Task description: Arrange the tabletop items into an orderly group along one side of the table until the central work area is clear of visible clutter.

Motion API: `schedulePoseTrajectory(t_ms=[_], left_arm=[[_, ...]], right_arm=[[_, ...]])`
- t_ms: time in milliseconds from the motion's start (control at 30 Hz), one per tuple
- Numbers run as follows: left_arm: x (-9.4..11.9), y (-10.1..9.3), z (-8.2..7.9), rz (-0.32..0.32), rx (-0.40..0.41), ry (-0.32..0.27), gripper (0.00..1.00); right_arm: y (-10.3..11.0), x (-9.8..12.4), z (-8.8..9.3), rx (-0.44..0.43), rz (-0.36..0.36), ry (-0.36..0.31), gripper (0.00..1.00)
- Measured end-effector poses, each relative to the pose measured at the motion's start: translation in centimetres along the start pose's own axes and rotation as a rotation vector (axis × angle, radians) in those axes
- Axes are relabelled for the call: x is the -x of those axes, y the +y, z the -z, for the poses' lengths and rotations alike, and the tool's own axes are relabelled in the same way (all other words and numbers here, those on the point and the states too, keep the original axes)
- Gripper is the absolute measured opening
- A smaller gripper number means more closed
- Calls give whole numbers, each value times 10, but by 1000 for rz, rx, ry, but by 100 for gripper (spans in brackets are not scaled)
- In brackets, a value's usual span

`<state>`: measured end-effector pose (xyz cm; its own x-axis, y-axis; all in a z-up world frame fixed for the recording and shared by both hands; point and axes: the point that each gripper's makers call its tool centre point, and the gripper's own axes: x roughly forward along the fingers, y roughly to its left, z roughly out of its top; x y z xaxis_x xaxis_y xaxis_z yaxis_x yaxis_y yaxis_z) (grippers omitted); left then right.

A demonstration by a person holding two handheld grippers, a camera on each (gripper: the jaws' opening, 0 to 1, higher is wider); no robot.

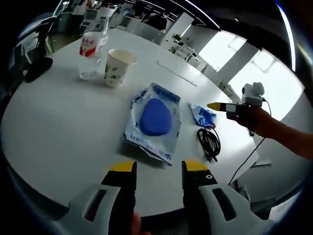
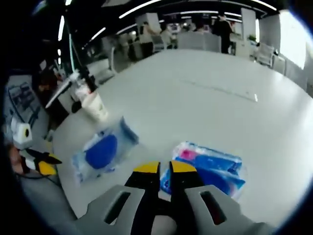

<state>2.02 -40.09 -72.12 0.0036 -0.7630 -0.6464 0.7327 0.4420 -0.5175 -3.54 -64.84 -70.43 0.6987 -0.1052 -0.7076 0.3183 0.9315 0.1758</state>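
Observation:
A clear packet holding a blue oval pad (image 1: 154, 120) lies mid-table, just ahead of my left gripper (image 1: 159, 169), which is open and empty. To its right are a small blue-and-pink packet (image 1: 203, 116) and a coiled black cable (image 1: 209, 142). A paper cup (image 1: 117, 67) and a water bottle (image 1: 93, 49) stand at the far left. My right gripper (image 1: 217, 105) comes in from the right with its tip by the small packet. In the right gripper view its jaws (image 2: 165, 167) are shut at the near edge of that packet (image 2: 210, 169). I cannot tell whether they pinch it.
A thin pale strip (image 1: 176, 73) lies on the far side of the round white table (image 1: 58, 127). The pad packet (image 2: 102, 149), the cup (image 2: 95, 105) and the left gripper (image 2: 46, 164) show at the left of the right gripper view. Office desks and chairs stand beyond.

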Motion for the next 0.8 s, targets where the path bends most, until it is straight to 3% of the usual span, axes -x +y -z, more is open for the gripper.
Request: schedulePoseTrajectory(t_ms=[300,500,800], left_arm=[[-13,-5,3,4,-8,31,35],[-18,-6,6,-4,-21,48,35],[-25,-10,6,1,14,54,33]], right_arm=[[28,-27,-2,105,-86,52,10],[34,-48,-5,141,-123,78,13],[38,-61,-12,209,-149,114,13]])
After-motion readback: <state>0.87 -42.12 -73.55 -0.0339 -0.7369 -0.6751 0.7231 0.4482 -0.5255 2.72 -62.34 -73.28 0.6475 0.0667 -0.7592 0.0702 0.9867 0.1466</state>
